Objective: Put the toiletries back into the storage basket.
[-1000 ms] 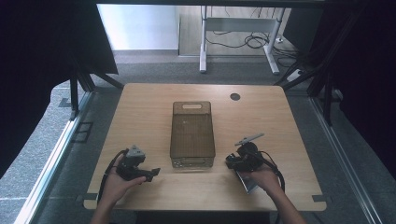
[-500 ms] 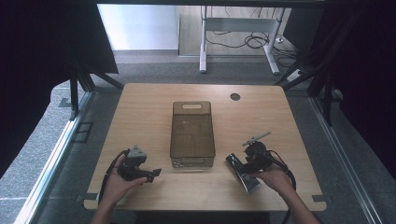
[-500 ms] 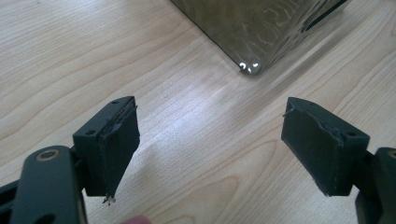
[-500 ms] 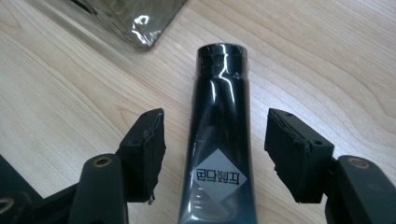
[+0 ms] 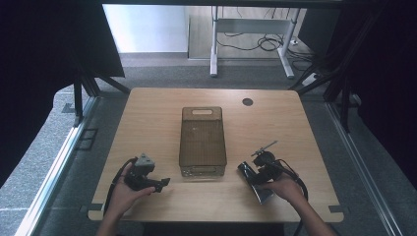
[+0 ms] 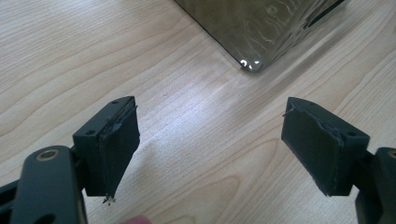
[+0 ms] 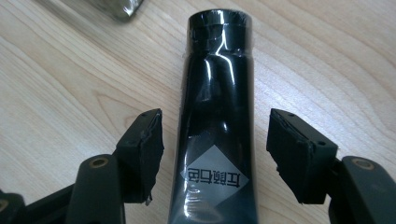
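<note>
A glossy black tube (image 7: 217, 93) with a grey diamond label lies flat on the wooden table (image 5: 295, 128), cap end pointing away from my right gripper (image 7: 217, 149). The jaws of that gripper have just been opening. They now stand open either side of the tube's lower half, with a gap between each pad and the tube. From above, the tube (image 5: 260, 192) lies at the front right under the right gripper (image 5: 255, 176). My left gripper (image 6: 210, 144) is open with only bare wood between its pads. It rests at the front left (image 5: 162, 183).
A translucent brown bin (image 5: 202, 112) with a handle slot stands lengthwise in the middle of the table; its near corners show in the gripper views (image 6: 261, 28) (image 7: 123, 7). A dark round grommet (image 5: 247, 102) sits at the far right. Floor and desk legs lie beyond.
The right hand has drifted a little to the right, away from the bin, and its jaws have spread apart off the tube. The left hand has stayed put.
</note>
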The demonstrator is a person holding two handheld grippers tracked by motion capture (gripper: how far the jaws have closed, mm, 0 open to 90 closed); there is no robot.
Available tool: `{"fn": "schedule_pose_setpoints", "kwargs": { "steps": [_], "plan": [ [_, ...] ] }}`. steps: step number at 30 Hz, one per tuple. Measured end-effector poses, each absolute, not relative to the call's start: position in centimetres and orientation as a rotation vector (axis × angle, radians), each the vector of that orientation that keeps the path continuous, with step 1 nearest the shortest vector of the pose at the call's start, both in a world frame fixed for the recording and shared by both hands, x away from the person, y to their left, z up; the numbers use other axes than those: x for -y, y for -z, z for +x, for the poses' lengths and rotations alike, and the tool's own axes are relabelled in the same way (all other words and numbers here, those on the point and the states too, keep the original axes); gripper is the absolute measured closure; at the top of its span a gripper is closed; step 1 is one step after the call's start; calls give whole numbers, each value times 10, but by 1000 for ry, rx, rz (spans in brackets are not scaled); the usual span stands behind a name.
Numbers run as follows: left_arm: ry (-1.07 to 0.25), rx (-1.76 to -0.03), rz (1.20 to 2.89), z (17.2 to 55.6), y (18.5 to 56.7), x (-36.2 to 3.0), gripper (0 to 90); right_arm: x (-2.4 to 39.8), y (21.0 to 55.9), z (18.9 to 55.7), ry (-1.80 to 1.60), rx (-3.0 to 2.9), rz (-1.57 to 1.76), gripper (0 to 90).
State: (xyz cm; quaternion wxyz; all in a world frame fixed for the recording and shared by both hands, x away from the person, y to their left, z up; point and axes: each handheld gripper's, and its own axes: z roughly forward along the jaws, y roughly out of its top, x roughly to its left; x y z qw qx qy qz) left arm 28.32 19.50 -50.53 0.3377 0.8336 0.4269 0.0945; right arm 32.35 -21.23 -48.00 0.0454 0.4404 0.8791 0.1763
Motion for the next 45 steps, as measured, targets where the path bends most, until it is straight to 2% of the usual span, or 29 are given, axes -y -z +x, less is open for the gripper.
{"fn": "schedule_pose_setpoints", "kwargs": {
  "steps": [19, 23, 26, 45],
  "plan": [
    [-232, -1118, 2183, 284, 507, -195, 196, 197, 504, 332, -335, -2731, 1307, 358],
    [-232, -1111, 2190, 284, 507, -194, 196, 195, 504, 332, -321, -2727, 1304, 378],
    [-229, -1112, 2185, 283, 507, -194, 196, 194, 503, 333, -309, -2740, 1297, 425],
    [-233, -1124, 2180, 284, 507, -196, 195, 205, 499, 341, -380, -2744, 1412, 452]
  ]
}}
